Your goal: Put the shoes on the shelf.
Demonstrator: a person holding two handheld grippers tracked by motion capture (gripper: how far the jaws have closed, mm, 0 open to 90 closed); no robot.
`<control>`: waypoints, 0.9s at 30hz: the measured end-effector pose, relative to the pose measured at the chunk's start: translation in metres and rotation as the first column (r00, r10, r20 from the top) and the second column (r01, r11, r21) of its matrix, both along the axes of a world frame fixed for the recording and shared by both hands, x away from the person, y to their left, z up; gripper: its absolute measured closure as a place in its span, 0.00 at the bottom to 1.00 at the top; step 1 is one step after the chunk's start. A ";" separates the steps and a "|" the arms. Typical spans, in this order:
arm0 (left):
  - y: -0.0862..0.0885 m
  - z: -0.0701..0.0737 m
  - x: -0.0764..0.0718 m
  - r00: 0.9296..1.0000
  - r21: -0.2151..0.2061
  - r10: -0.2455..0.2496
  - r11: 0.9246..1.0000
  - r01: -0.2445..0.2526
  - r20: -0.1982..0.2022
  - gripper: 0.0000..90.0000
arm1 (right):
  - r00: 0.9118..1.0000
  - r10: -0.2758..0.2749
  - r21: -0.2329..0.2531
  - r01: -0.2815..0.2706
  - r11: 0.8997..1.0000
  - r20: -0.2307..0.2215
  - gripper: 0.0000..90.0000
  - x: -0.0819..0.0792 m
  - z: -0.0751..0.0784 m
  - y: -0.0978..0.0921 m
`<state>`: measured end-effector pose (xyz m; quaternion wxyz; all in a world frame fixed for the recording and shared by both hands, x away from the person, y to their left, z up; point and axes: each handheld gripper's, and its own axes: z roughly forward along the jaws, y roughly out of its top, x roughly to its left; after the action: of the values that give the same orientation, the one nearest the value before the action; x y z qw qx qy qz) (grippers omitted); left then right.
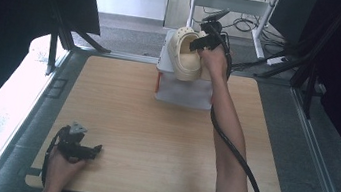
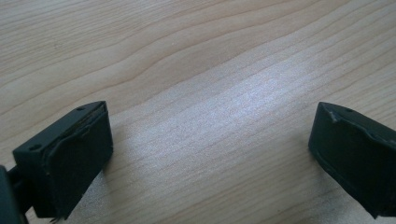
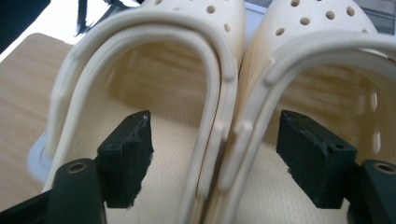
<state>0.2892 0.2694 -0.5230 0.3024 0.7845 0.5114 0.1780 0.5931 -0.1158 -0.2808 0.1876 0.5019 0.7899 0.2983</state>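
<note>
Two cream perforated clogs stand side by side on a white box [image 1: 184, 94] at the table's far edge. In the high view the left clog [image 1: 184, 55] is plain to see, and the hand covers most of the other. My right gripper [image 1: 202, 41] is open at their heel ends. In the right gripper view it [image 3: 217, 136] straddles the two touching inner walls, one jaw inside the left clog [image 3: 154, 60] and one inside the right clog [image 3: 327, 56]. My left gripper [image 1: 94, 150] rests open at the near left corner, and its own view has the gripper [image 2: 210, 135] over bare wood [image 2: 210, 56].
The wooden table [image 1: 152, 139] is ringed by a grey metal frame [image 1: 303, 145]. An orange part [image 1: 159, 82] shows at the box's left side. Behind the table stand a white desk frame [image 1: 232, 3] and floor cables [image 1: 249, 24]. Black curtains hang on both sides.
</note>
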 end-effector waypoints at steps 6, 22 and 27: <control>0.000 0.000 0.000 1.000 0.000 0.001 1.000 -0.001 0.001 0.00 | 0.996 0.080 -0.015 -0.079 0.997 0.025 0.17 -0.017 0.002 -0.008; 0.000 0.000 0.000 1.000 0.000 0.000 1.000 0.000 0.000 0.00 | 0.952 0.278 0.022 -0.283 0.959 0.126 0.02 -0.071 0.013 -0.013; 0.000 0.000 0.000 1.000 0.000 0.001 1.000 -0.001 0.000 0.00 | 0.936 0.325 0.018 -0.330 0.944 0.136 0.00 -0.093 0.012 -0.013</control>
<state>0.2892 0.2693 -0.5230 0.3024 0.7843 0.5115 0.1783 0.5003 -0.1287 -0.2685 0.1770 0.3464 0.8421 0.3735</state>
